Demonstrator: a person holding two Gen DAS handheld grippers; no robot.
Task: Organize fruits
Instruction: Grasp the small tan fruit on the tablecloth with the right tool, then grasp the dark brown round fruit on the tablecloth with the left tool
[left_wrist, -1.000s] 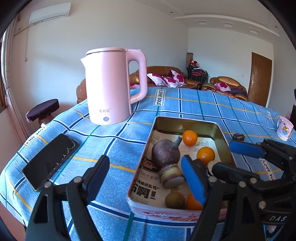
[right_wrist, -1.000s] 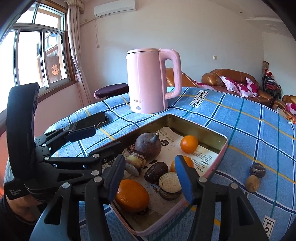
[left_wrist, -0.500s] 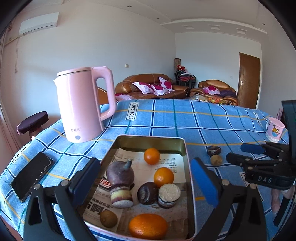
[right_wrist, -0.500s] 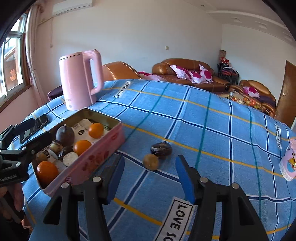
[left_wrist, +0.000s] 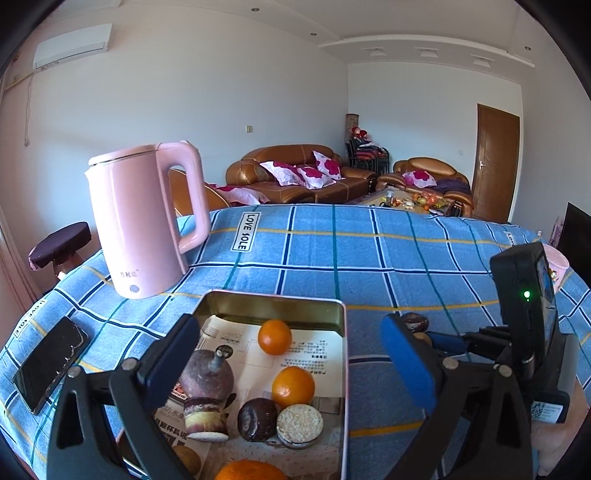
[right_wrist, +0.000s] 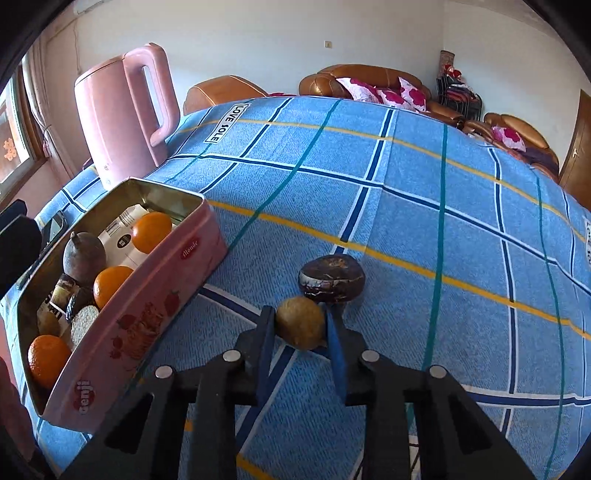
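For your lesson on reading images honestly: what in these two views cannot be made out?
- Left wrist view: the large orange in the tin is cut off by the bottom edge.
- Left wrist view: the small brown fruit is mostly hidden behind the left claw.
- Right wrist view: whether the right claw has lifted that fruit.

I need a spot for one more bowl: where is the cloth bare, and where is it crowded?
Bare: the checked tablecloth beyond the dark fruit, from the kettle across to the right. Crowded: inside the pink tin, and the strip beside it where the right gripper closes on the small brown fruit.
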